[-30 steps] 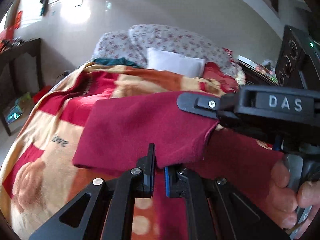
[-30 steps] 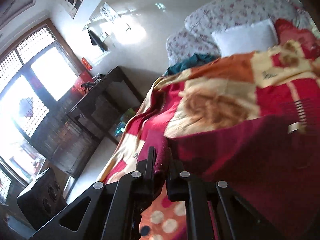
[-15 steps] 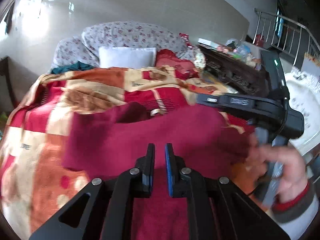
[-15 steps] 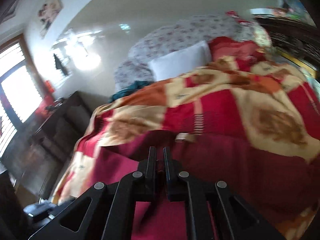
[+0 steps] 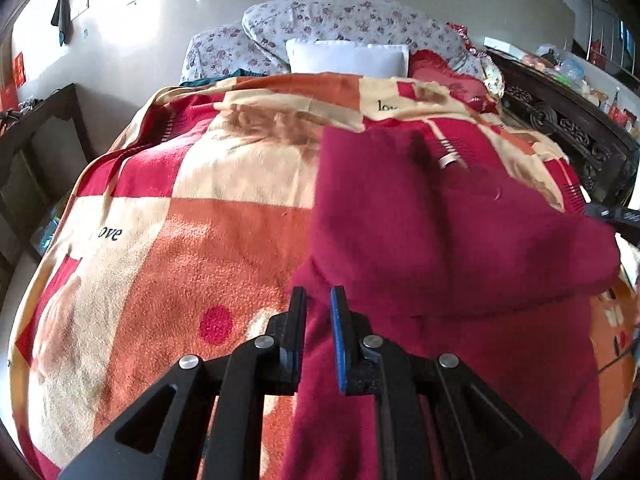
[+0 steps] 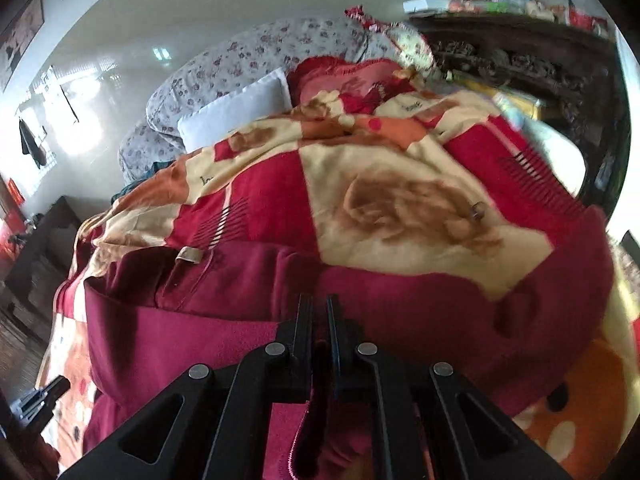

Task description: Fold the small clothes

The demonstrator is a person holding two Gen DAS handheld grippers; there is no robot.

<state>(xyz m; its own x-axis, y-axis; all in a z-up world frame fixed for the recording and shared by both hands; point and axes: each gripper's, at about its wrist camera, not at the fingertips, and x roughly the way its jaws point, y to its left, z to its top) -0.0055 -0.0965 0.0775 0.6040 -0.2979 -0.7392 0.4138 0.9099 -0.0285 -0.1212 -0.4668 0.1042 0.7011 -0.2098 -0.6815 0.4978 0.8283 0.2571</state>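
A dark red fleece garment (image 5: 432,240) lies on the patterned bed blanket (image 5: 200,220), folded over itself, with a small tan label (image 5: 447,159) near its far edge. My left gripper (image 5: 318,300) is shut on the garment's near left edge, with cloth between its fingers. In the right wrist view the garment (image 6: 240,320) spreads across the foreground. My right gripper (image 6: 319,308) is shut on its near edge, cloth hanging below the fingers. The label (image 6: 190,255) shows at the left there.
A white pillow (image 5: 348,58) and floral bedding (image 5: 340,20) lie at the head of the bed. A dark carved wooden cabinet (image 5: 568,120) stands along the right side. A dark table (image 5: 36,120) stands at the left. The left gripper's tip (image 6: 40,400) shows in the right wrist view.
Both grippers have swung across the bed with the garment, folding it over. The right gripper and hand, in front of my left camera earlier, are now at its right edge.
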